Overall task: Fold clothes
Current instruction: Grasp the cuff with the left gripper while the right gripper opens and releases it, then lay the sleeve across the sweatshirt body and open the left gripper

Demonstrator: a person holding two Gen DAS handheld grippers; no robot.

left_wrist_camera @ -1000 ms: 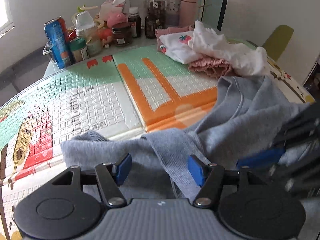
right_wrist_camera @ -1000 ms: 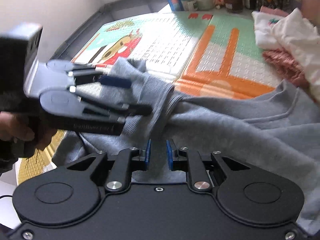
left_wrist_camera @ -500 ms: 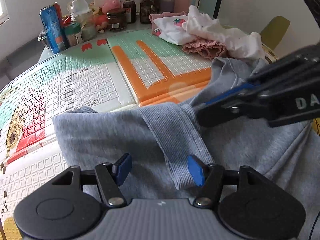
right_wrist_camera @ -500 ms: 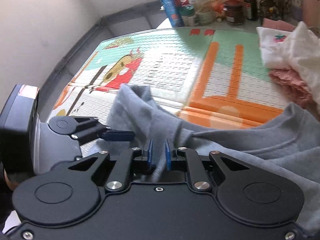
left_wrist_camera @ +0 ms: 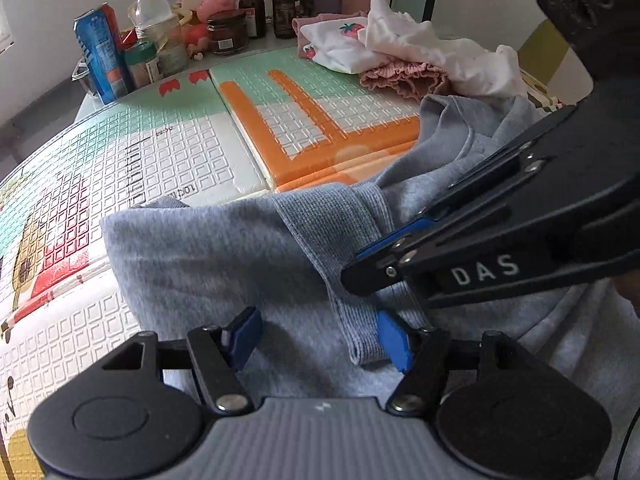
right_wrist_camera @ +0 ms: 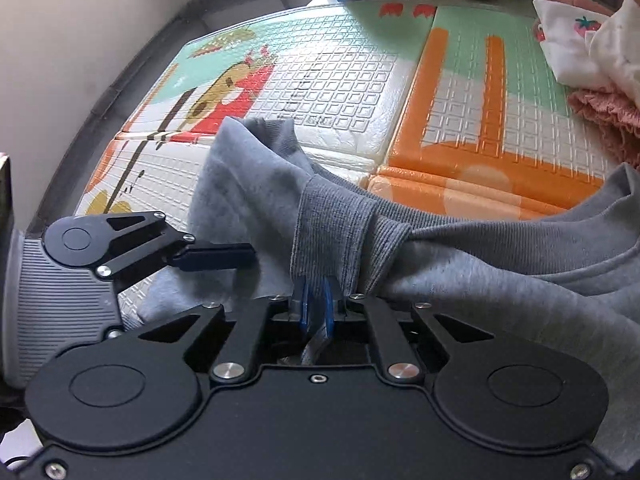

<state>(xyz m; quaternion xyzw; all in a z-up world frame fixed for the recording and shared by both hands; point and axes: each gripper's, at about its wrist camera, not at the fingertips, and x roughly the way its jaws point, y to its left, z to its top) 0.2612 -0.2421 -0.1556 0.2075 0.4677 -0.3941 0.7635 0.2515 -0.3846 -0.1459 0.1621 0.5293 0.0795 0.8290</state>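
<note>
A grey sweatshirt [left_wrist_camera: 208,264] lies bunched across the near part of the patterned foam mat [left_wrist_camera: 168,148]. Its ribbed cuff [left_wrist_camera: 352,240] hangs down between the two tools. My left gripper [left_wrist_camera: 320,338] is open, its blue pads spread wide over the grey fabric with the cuff's end beside the right pad. My right gripper [right_wrist_camera: 316,312] is shut on the ribbed cuff [right_wrist_camera: 332,228], lifting it off the sweatshirt [right_wrist_camera: 500,280]. In the left wrist view the right gripper [left_wrist_camera: 360,272] reaches in from the right. The open left gripper [right_wrist_camera: 224,258] shows at the left of the right wrist view.
A heap of white and pink clothes [left_wrist_camera: 408,52] sits at the far right of the mat. Behind it stand a blue can [left_wrist_camera: 100,60], jars, bottles and a pink toy [left_wrist_camera: 216,4]. The mat's left edge [right_wrist_camera: 132,100] drops off by a wall.
The right gripper has pulled the cuff nearer and lower, toward the left gripper's right pad. The sleeve has been drawn further over the mat. The left gripper stays open.
</note>
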